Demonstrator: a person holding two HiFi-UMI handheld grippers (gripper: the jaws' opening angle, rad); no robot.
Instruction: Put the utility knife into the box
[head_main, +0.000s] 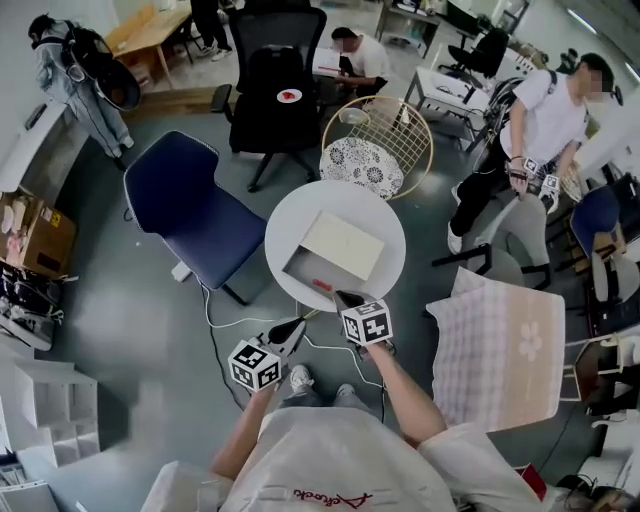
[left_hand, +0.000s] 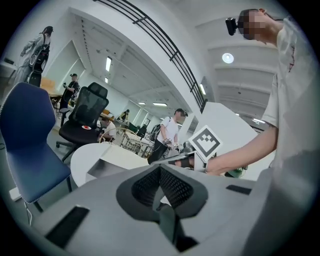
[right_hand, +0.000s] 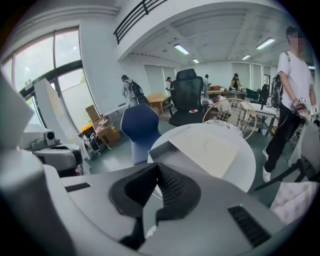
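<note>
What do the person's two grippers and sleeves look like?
The left gripper and right gripper each have a light grey plastic body, black ribbed fingers and a white cube with black square markers. The person wears a white short-sleeved T-shirt with red lettering.

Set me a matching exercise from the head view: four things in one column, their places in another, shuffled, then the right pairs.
Things:
1. box
2. blue chair
3. wire chair
4. pink checked cloth

Places, as the head view shows them:
A. left of the table
B. on the round table
C. right of the table and lower in the picture
D. just past the table's far edge

Pairs: 1-B, 2-A, 3-D, 4-C
</note>
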